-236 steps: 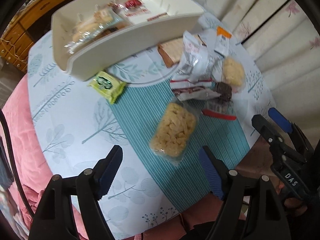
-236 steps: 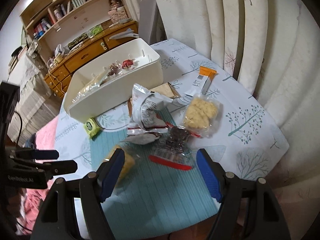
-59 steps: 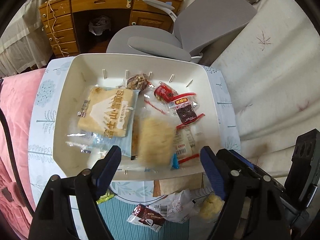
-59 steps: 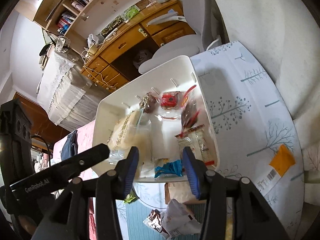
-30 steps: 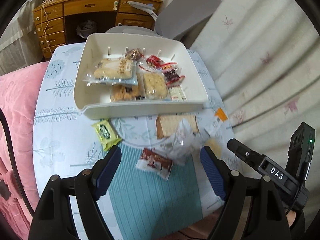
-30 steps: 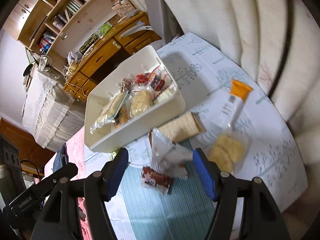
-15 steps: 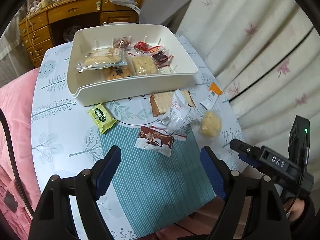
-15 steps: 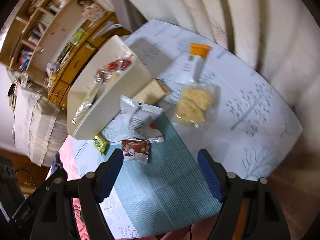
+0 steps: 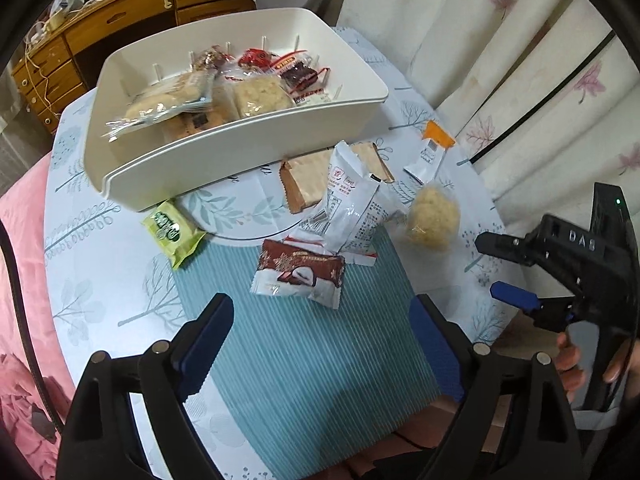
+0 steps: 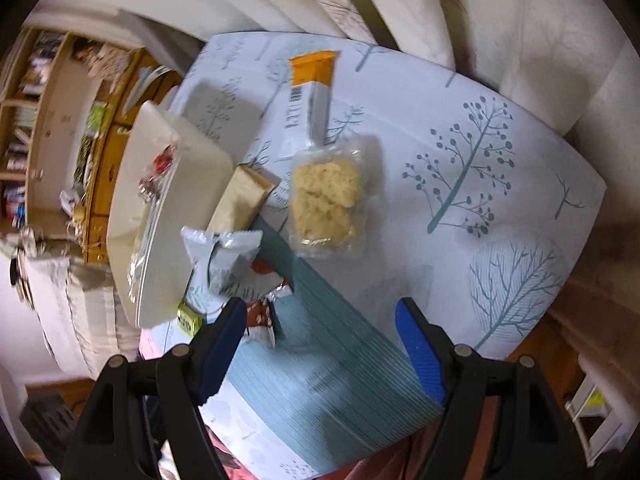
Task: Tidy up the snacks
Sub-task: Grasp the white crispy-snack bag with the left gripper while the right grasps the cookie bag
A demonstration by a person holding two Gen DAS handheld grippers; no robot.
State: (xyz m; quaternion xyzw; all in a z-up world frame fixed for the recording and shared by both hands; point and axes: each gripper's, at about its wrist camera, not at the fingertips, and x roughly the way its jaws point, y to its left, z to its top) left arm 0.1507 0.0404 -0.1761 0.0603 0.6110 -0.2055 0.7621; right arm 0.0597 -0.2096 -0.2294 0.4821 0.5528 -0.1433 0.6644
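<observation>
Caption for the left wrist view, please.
Open left gripper above a brown snack packet on the table, white bin of snacks behind.

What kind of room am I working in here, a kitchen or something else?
Most likely a lived-in room at home, such as a study or bedroom, not a kitchen. A wooden desk with drawers stands behind the table, bookshelves fill one wall, and flower-print curtains hang alongside.

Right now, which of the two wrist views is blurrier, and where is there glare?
Right wrist view: motion-smeared, worst at the white bin and shelves. Left wrist view: sharp, with glare on the silver snack packet; fisheye bends both.
</observation>
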